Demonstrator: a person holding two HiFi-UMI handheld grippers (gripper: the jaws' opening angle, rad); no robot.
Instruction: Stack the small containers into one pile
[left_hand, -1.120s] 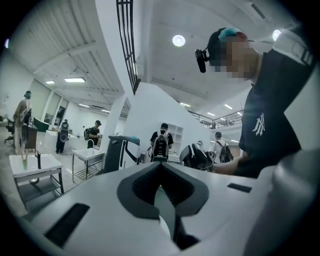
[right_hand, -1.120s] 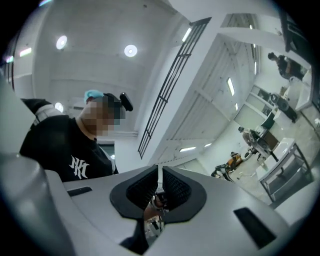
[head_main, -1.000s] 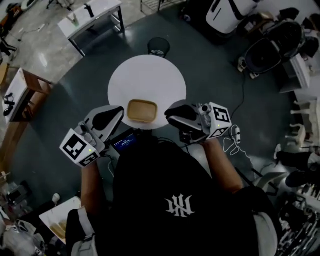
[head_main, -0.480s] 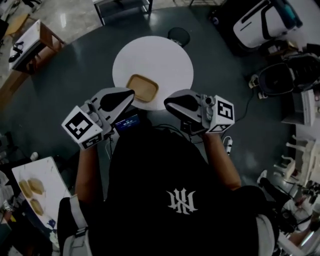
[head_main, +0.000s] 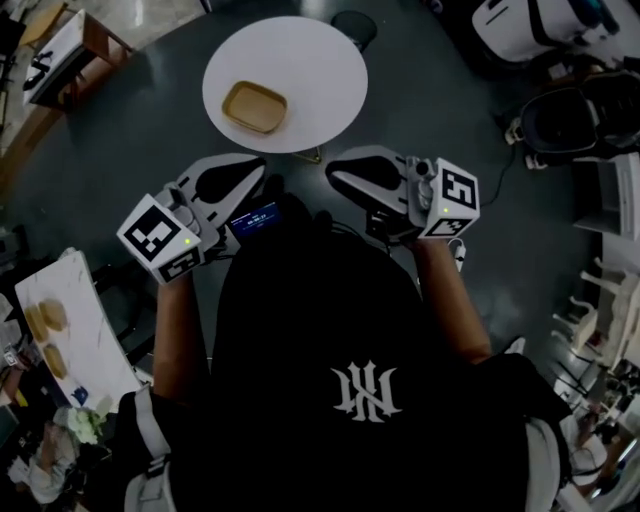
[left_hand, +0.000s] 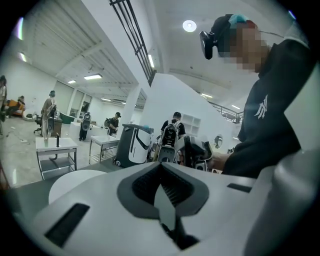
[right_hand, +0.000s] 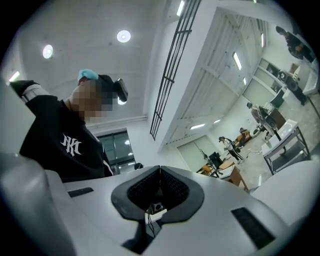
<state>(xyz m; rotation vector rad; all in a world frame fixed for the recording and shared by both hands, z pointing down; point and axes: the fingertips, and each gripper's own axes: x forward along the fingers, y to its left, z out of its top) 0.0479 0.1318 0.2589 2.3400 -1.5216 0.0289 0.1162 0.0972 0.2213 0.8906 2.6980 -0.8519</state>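
A tan, shallow container (head_main: 254, 107) sits on the round white table (head_main: 320, 70) at the top of the head view. Both grippers are held in front of the person's chest, away from the table and short of its near edge. My left gripper (head_main: 258, 168) is shut with nothing in it. My right gripper (head_main: 332, 172) is shut and empty too. In the left gripper view the jaws (left_hand: 160, 166) meet, with the right gripper (left_hand: 199, 152) and the table's edge (left_hand: 75, 182) beyond them. In the right gripper view the closed jaws (right_hand: 160, 170) point up towards the ceiling.
A white side table (head_main: 85, 350) at lower left carries more tan containers (head_main: 48, 317). A wooden-framed table (head_main: 62, 48) stands at upper left, a black bin (head_main: 352, 22) beyond the round table, and dark chairs (head_main: 560, 120) on the right. People stand by the far tables (left_hand: 56, 145).
The round table and its container have slid up and away in the head view. Both grippers, which were at the table's near edge, are now clear of it, still close to the chest.
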